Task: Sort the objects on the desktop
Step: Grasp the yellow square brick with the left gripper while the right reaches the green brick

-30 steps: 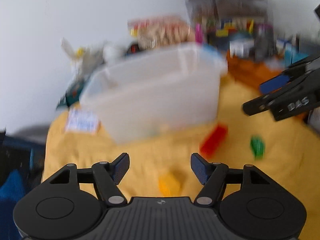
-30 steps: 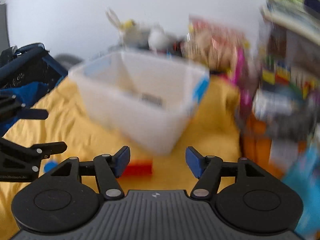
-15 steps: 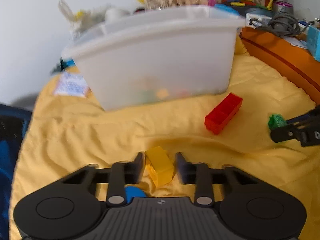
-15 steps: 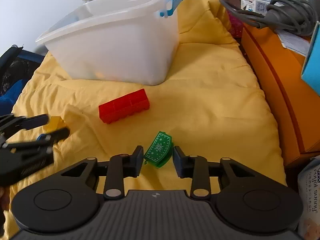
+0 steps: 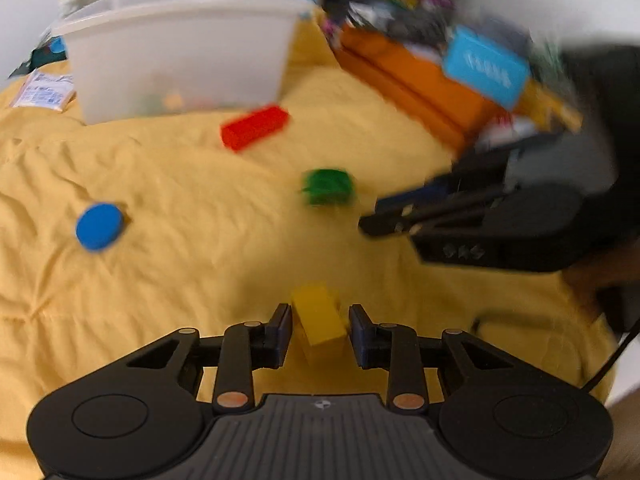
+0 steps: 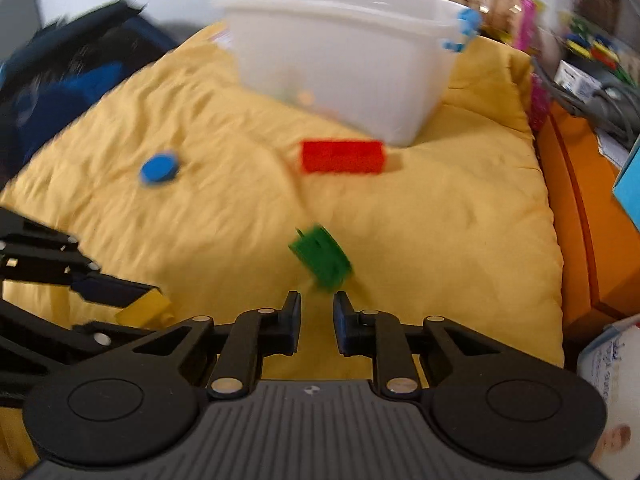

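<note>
Orange case (image 5: 416,76), blue box (image 5: 486,66), paper packet (image 5: 42,94).

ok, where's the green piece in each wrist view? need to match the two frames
Left wrist: green piece sits right of centre on the yellow cloth, ahead of the jaws, below the red brick.
Right wrist: green piece lies just ahead of the jaws, near centre, outside them.
Shared landmark: the white bin stands behind the red brick in both views.
</note>
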Available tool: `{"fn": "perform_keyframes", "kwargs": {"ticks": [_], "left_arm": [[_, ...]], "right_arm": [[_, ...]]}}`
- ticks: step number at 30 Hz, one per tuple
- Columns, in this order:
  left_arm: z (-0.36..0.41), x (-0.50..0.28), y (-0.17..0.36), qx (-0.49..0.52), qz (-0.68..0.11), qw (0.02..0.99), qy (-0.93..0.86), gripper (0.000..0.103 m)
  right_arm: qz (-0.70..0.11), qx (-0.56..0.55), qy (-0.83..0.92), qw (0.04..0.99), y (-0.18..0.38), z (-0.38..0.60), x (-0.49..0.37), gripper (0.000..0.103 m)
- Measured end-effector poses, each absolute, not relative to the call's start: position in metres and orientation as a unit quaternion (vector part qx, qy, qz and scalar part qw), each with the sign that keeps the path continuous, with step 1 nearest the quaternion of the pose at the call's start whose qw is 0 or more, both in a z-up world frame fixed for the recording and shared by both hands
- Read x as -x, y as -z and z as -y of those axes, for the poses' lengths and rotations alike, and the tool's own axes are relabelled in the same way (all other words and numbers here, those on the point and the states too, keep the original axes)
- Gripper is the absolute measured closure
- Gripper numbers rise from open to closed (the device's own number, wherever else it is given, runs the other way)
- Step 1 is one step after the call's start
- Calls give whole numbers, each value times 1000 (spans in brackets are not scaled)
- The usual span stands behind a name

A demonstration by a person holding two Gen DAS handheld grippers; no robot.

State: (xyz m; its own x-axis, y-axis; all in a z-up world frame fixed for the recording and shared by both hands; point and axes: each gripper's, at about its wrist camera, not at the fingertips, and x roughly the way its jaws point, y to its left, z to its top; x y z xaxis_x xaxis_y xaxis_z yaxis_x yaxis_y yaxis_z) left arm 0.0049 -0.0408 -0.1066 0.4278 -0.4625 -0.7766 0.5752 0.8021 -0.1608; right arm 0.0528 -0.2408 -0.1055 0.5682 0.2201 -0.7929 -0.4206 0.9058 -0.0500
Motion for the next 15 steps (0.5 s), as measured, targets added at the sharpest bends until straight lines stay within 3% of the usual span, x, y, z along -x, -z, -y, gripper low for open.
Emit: {"fn": "perform_keyframes", "kwargs": {"ticks": [5, 15], "left_arm": [[29, 5, 104, -83, -410, 866, 274, 67], [3, -6, 88, -57, -374, 895, 235, 60]], "right_arm": [[-404, 173, -204, 875, 107, 225, -30, 83], [-395, 153, -187, 887, 98, 230, -35, 80]]}}
